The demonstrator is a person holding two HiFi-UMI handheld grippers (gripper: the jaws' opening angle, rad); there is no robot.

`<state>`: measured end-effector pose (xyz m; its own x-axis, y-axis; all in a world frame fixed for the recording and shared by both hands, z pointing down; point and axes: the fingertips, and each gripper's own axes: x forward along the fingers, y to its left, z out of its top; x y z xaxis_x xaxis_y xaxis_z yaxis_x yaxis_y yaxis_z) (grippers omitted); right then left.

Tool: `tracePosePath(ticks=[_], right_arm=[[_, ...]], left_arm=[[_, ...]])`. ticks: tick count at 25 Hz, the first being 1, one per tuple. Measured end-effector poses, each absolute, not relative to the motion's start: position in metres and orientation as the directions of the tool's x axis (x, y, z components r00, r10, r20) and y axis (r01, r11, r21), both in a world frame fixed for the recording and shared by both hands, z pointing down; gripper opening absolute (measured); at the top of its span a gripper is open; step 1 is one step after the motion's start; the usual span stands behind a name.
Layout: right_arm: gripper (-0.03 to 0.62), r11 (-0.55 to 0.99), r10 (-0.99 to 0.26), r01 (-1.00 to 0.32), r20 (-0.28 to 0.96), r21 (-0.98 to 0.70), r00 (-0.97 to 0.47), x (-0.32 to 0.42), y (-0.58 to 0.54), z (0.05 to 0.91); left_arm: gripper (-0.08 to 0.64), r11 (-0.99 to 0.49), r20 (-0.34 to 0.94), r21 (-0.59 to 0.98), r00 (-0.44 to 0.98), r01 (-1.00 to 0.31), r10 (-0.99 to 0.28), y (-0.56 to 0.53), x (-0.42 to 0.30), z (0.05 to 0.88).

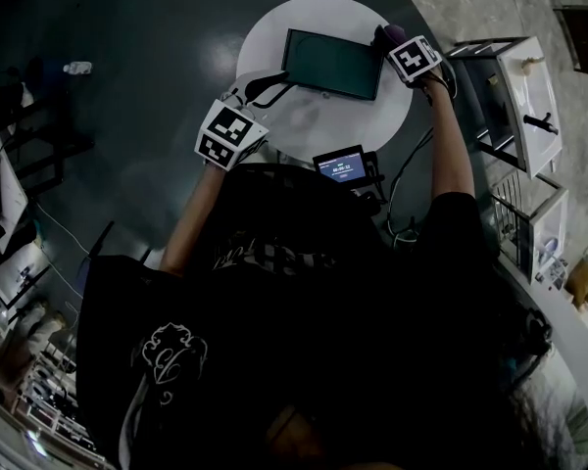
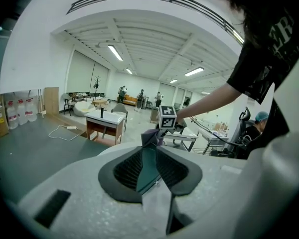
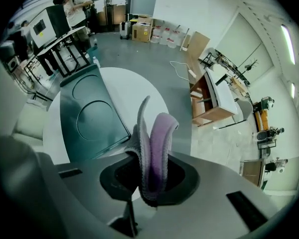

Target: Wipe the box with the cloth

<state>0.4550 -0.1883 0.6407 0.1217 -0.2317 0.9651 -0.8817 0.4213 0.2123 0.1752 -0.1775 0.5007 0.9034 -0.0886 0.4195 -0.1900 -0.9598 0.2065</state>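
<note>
Status: box [image 1: 331,64] lies flat at the middle of the round table [image 1: 314,130]. At the box's near left corner the left gripper [image 2: 152,166] is clamped on its thin edge, pads closed against it. Just off the box's far right corner the right gripper [image 3: 150,176] pinches a folded purple cloth [image 3: 157,143], loop protruding; contact with the lid unclear. Judgement: hold the corner pinch firm against sliding, press the loop flat on the lid, and sweep toward the held corner in overlapping strokes.

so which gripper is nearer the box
Left. The left gripper is clamped on the box at its left edge; the right gripper holds the cloth by its right corner.
</note>
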Motion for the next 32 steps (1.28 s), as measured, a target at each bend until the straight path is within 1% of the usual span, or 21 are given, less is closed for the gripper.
tracePosePath(ticks=[4,12,18,22,25,29,32], right_arm=[[0.055,0.490,-0.200,-0.853,0.976,0.179,0.090,0.441,-0.191,0.640],[0.055,0.613,-0.169,-0.772,0.982,0.168,0.079,0.407,-0.219,0.637],[0.055,0.675,-0.183,-0.724,0.983,0.144,0.024,0.360,-0.243,0.633],[0.055,0.707,-0.097,-0.705,0.995,0.048,-0.029,0.308,-0.263,0.655],[0.055,0.752,-0.121,-0.654,0.993,0.082,-0.014,0.283,-0.289,0.656],[0.055,0.788,-0.103,-0.611,0.994,0.069,-0.021,0.259,-0.300,0.658],[0.055,0.829,-0.119,-0.552,0.993,0.091,-0.015,0.243,-0.315,0.656]], left_arm=[[0.083,-0.955,0.417,0.215,0.903,-0.204,-0.099,-0.182,0.169,0.502],[0.083,-0.939,0.417,0.226,0.897,-0.257,-0.145,-0.196,0.148,0.504],[0.083,-0.927,0.400,0.230,0.897,-0.295,-0.186,-0.201,0.130,0.507],[0.083,-0.911,0.391,0.252,0.896,-0.325,-0.211,-0.226,0.102,0.517],[0.083,-0.902,0.386,0.263,0.895,-0.341,-0.226,-0.237,0.086,0.524],[0.084,-0.886,0.382,0.274,0.888,-0.375,-0.257,-0.242,0.070,0.528],[0.083,-0.868,0.382,0.284,0.878,-0.408,-0.288,-0.246,0.060,0.531]])
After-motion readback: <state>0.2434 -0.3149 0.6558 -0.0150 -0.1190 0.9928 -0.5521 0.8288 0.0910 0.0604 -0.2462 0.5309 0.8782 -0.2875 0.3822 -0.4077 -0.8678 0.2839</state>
